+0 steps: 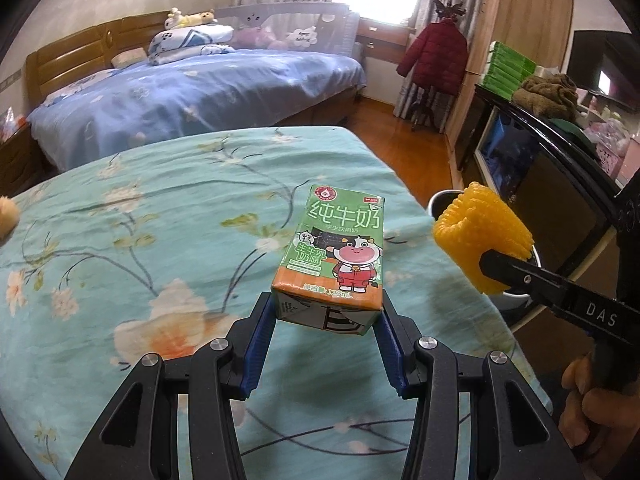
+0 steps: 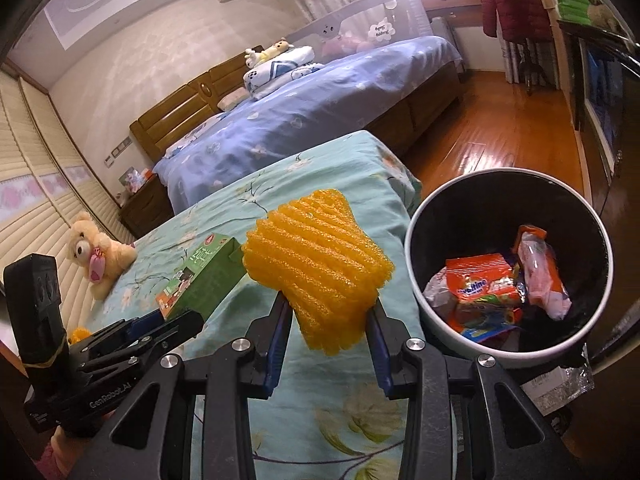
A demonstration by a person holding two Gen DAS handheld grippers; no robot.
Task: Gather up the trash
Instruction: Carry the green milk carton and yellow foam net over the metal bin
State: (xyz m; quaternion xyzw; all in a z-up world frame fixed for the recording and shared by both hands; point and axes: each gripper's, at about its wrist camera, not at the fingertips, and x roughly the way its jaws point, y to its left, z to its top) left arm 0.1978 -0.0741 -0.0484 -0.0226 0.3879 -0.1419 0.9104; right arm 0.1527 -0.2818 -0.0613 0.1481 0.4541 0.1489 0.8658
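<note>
Clearly the move turns on the trash bin (image 2: pixel 416 280), which stands on the floor off the right edge of the teal floral bed (image 1: pixel 120 240), nearer the right gripper (image 2: pixel 328 320) than the left gripper (image 1: pixel 326 312); one bin, already holding several wrappers; one milk carton (image 1: pixel 336 256), held by its base between the half-closed left jaws, long axis pointing away over the bed; one yellow foam fruit net (image 2: pixel 320 260), pinched by the right jaws beside the bin's rim.

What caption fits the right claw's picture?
Right claw holds yellow foam net beside the trash bin.
</note>
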